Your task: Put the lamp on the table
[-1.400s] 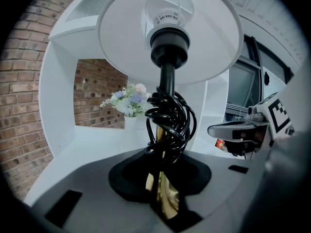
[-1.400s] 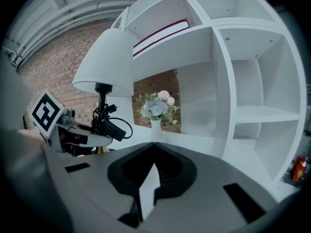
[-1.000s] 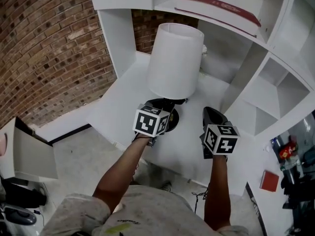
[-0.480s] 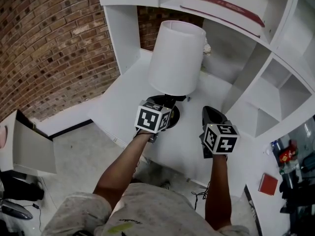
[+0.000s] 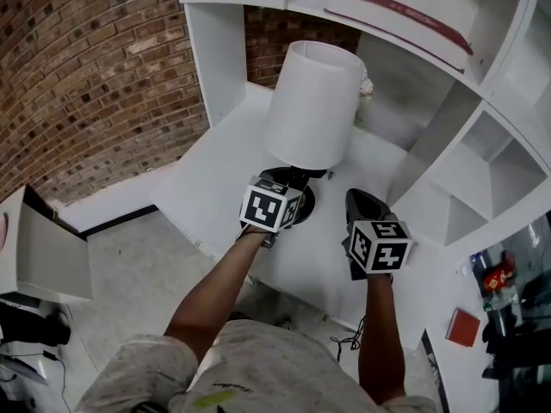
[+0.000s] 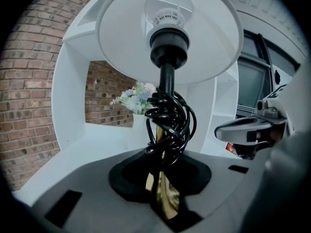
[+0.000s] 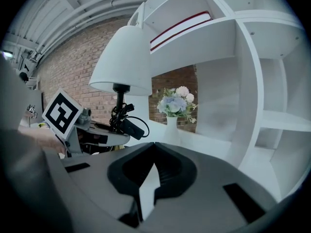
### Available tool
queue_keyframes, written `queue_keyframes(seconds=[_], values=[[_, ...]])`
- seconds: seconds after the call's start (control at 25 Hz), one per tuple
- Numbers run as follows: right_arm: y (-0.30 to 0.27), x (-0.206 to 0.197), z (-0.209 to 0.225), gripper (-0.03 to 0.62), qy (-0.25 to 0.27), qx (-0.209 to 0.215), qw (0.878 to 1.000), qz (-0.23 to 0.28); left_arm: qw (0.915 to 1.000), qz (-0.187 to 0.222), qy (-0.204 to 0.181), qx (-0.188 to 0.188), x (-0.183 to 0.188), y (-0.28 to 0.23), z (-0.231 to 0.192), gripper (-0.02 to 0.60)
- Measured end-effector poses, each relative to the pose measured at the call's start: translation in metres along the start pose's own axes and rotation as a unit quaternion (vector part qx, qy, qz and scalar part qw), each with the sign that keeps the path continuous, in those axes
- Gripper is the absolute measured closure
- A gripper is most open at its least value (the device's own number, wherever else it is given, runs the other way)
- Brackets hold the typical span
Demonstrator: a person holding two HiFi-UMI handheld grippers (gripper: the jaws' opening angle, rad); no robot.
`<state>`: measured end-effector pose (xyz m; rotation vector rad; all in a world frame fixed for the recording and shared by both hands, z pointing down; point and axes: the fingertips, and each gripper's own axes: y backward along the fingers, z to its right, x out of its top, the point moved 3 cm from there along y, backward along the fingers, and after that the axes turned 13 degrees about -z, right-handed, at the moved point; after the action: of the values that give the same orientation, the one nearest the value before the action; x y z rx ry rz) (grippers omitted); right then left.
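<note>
- White-shaded lamp [image 5: 312,106] stood upright over the white table [image 5: 215,179], its shade toward 12 o'clock in the head view. Whether its foot touched the table could not be told.
- Its stem was black under the bulb socket and brass-coloured lower down, with a black cord [image 6: 170,120] bundled in loops around it.
- The left gripper [image 6: 163,203] had its jaws pinching the brass part of the stem, just below the cord.
- The right gripper [image 7: 154,147] hovered at 3 o'clock of the left one, apart from the lamp. Its jaws were pressed together at the tips with nothing between them.
- A vase of flowers [image 7: 176,103] stood on the table behind the lamp, at 1 o'clock of the shade in the head view.
- A white shelf unit [image 5: 465,127] rose from 12 to 3 o'clock, with a red-edged book [image 5: 400,7] lying on an upper shelf.
- A brick wall [image 5: 95,76] filled 9 to 11 o'clock.
</note>
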<state>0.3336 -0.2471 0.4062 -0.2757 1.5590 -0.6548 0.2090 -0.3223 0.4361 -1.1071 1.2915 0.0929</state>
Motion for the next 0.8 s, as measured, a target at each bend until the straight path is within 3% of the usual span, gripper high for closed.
queue_keyframes(seconds=[0.8], values=[[-0.048,0.0,0.021,0.591,0.024,0.021,0.999,-0.02,1.0,0.004,0.003,0.004,-0.011,-0.06,-0.022,0.486]])
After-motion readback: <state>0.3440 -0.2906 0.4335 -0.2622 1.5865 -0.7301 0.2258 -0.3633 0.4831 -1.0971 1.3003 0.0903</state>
